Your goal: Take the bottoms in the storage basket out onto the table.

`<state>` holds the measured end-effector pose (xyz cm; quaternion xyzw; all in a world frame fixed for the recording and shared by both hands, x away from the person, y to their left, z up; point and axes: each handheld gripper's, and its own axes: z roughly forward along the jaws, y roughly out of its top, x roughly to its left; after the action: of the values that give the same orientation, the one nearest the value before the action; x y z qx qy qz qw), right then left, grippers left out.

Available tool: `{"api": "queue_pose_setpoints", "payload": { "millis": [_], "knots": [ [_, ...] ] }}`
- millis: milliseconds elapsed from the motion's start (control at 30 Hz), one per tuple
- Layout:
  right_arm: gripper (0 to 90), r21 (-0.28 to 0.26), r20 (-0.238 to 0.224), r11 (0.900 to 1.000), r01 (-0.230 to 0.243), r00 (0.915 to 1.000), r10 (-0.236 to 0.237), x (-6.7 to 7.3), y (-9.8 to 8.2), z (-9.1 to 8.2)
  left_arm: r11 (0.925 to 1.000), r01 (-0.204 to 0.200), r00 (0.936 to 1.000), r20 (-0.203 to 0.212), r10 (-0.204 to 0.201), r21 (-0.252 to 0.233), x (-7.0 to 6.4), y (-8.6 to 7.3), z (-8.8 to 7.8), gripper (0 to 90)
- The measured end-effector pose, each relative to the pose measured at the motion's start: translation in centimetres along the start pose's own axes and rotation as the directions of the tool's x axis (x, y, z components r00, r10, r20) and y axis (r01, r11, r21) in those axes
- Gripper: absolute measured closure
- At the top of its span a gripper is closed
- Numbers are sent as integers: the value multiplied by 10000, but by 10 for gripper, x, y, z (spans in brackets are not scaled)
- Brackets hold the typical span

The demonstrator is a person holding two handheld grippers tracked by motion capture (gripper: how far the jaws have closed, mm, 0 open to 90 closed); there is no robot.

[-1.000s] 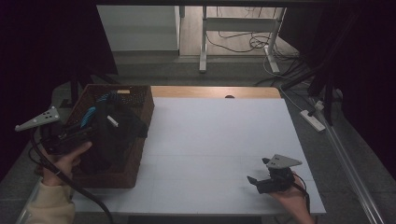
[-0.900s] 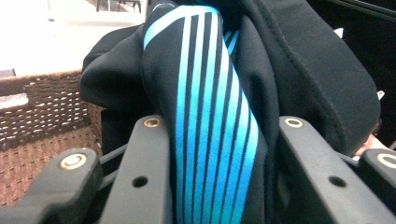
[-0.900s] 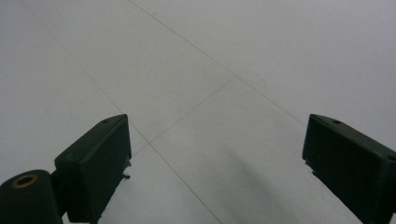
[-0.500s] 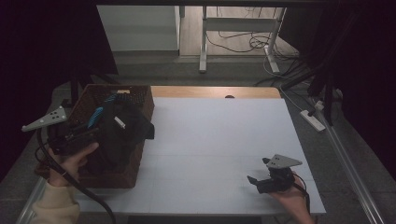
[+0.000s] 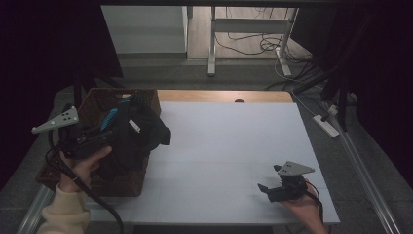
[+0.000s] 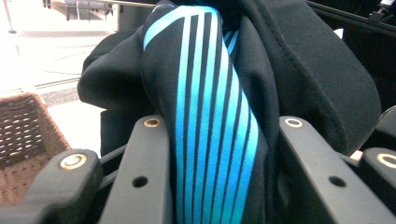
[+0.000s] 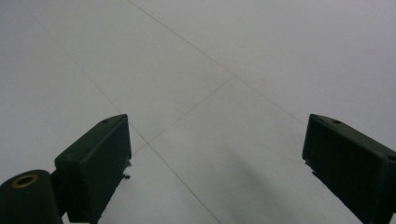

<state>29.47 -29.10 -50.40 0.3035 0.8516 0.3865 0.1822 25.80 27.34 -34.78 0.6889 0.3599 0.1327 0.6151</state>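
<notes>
A black garment [image 5: 139, 131] with light blue stripes hangs bunched over the brown wicker basket [image 5: 95, 105] at the table's left side. My left gripper [image 5: 104, 136] is shut on it; in the left gripper view the striped cloth [image 6: 212, 135] is pinched between the two black jaws. A white label shows on the cloth [image 5: 134, 126]. My right gripper [image 5: 265, 189] rests low near the table's front right, held in a hand. It stands open, with bare white tabletop [image 7: 201, 93] between its jaws.
The white table [image 5: 229, 141] spreads between the two grippers. A wooden strip [image 5: 224, 95] runs along its far edge. A power strip [image 5: 325, 125] lies off the right side. Table legs and cables stand on the floor behind.
My left gripper has lifted the black garment higher out of the basket and drawn it toward the right. The right gripper has stayed put.
</notes>
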Motion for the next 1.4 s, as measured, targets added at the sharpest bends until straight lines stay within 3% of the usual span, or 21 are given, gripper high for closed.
{"api": "queue_pose_setpoints", "payload": {
  "millis": [300, 767, 1400],
  "knots": [
    [78, 38, 2, 10000, 25, 10000, -25, 0, 0, 0, 9996, -225, 9991, 353, 231, -167, -11, 10, 10, 693],
    [78, 89, -2, 10000, 26, 10000, -26, 0, 0, 1, 9992, -372, 9946, 970, 358, 128, -28, 12, 38, 692],
    [78, 123, -22, 9999, 23, 10000, -23, 0, 0, 1, 9985, -427, 9910, 1286, 378, 355, -39, 9, 59, 692]
  ]
}}
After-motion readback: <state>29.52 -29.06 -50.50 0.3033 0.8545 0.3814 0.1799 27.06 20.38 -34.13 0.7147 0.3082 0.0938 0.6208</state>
